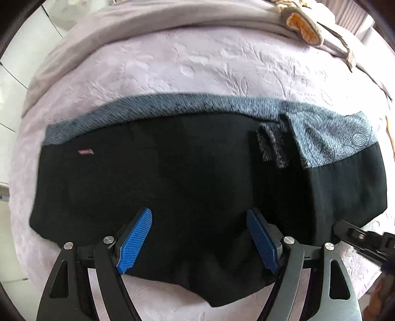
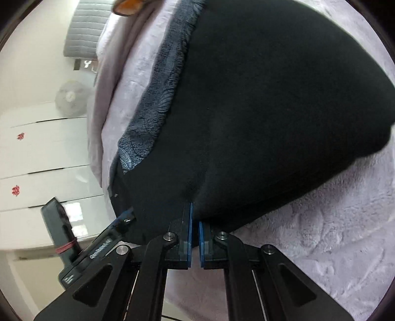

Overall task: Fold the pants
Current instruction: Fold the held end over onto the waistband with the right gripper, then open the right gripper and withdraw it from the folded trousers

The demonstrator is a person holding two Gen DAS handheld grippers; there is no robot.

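We are holding our left gripper (image 1: 198, 217) wide over the black pants (image 1: 197, 172); our right gripper (image 2: 194, 212) is pinching their near edge (blue pads nearly touching). The pants are lying flat across the lilac bedspread (image 1: 172, 71), grey patterned lining (image 1: 172, 103) showing along the far edge.

- From the left wrist we look forward and down, close over the black pants (image 1: 187, 172) spread across the lilac bed (image 1: 172, 69), toward the folded grey blanket (image 1: 148, 19).
- From the right wrist we sit lower and nearer, the pants (image 2: 271, 98) filling the view, white cabinets (image 2: 44, 153) at left.
- Both views share the pants and bed; the right gripper (image 1: 355, 234) enters the left view's lower right edge.
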